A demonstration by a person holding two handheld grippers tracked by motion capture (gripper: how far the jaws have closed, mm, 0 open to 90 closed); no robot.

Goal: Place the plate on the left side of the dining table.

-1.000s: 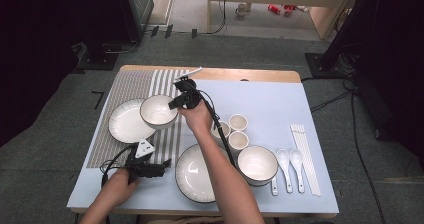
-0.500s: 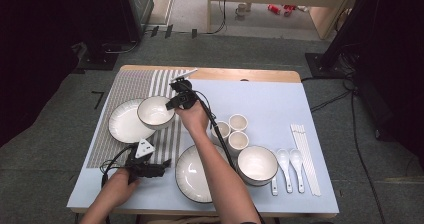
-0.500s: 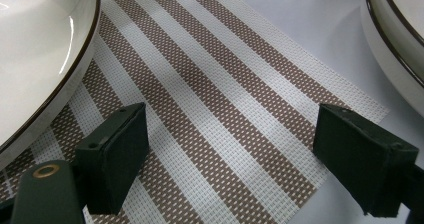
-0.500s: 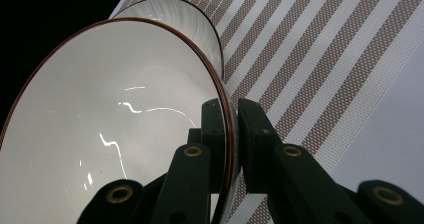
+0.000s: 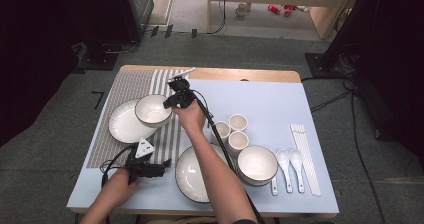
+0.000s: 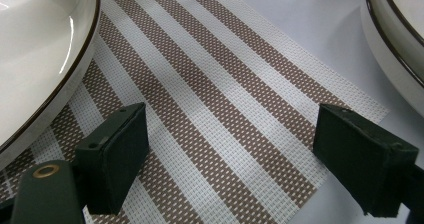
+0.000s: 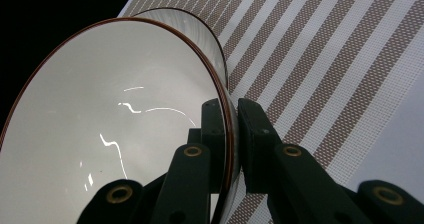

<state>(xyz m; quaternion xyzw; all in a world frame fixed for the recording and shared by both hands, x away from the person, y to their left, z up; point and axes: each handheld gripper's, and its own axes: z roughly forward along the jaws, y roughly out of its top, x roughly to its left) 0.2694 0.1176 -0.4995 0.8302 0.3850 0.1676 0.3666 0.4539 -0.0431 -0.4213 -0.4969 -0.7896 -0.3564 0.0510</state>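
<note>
The right hand-held gripper (image 5: 172,100) is clamped on the rim of a white bowl (image 5: 151,109); in the right gripper view its two black jaws pinch the brown-edged wall of the bowl (image 7: 115,129) between them, one inside and one outside. The bowl sits over the right edge of a white plate (image 5: 126,123) on the striped placemat (image 5: 167,134), but I cannot tell whether it already rests on the plate or hangs just above it. The left hand-held gripper (image 5: 162,167) lies low on the bench (image 5: 300,99) near the placemat's front corner, its jaws standing apart with nothing between them, only the striped placemat (image 6: 210,109) under them.

Judging from the layout, a place setting is being built: plate down on the placemat, bowl being set onto it, so the first setting is roughly half done. Still to be placed are the things to the right of the right hand-held gripper: a second plate (image 5: 192,176), a second bowl (image 5: 257,165), three cups (image 5: 235,131), two spoons (image 5: 290,166) and the chopsticks (image 5: 305,156). The next step is likely to settle the bowl at the plate's centre and release it.
</note>
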